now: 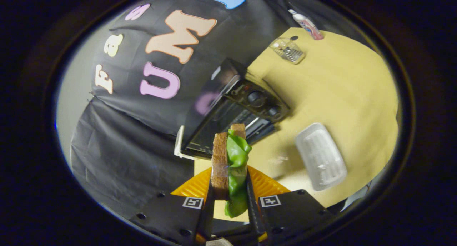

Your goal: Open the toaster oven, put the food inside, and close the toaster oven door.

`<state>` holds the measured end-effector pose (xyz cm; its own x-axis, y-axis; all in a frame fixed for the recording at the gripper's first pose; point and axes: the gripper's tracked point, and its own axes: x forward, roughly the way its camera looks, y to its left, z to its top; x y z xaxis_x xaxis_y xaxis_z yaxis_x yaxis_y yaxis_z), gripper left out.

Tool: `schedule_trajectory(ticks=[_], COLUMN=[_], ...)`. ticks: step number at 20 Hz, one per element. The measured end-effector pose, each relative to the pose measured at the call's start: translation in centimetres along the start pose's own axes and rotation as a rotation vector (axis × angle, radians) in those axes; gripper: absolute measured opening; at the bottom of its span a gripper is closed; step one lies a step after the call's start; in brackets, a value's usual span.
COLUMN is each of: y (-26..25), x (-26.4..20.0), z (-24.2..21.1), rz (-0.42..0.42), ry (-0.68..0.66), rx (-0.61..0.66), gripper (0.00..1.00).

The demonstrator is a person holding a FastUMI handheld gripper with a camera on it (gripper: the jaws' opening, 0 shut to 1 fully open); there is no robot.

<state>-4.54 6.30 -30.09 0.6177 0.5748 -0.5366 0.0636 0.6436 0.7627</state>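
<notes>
step: carry food to oven, door looks already down | gripper [230, 199] clamped on sandwich [228, 164], lower centre, both fingers pressing: brown bread slice, glossy green leaf | toaster oven [232, 110] just beyond at centre, black boxy metal, two knobs, on yellow table [339, 92] | next: level out, push sandwich into cavity, release | ribbed white tray [320, 156] at right

hidden and hazy bits

the brown bread and green lettuce sandwich [230, 164] covers part of the black toaster oven's [235, 106] open front; its inside stays blurred and dark.
</notes>
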Motion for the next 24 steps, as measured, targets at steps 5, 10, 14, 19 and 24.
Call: schedule_trajectory(ticks=[5,10,14,19,24], y=[2.9,1.9,1.6,0.7,-0.2], x=[6.0,11.4,14.0,16.6,19.0], z=[-1.4,-1.5,0.2,1.7,3.1], rz=[0.111,0.084,0.096,0.072,0.005], ry=[-0.042,-0.091,-0.173,-0.212,-0.263], rx=[0.103,0.138,0.159,0.212,0.164], gripper=[0.43,0.43,0.43,0.43,0.43])
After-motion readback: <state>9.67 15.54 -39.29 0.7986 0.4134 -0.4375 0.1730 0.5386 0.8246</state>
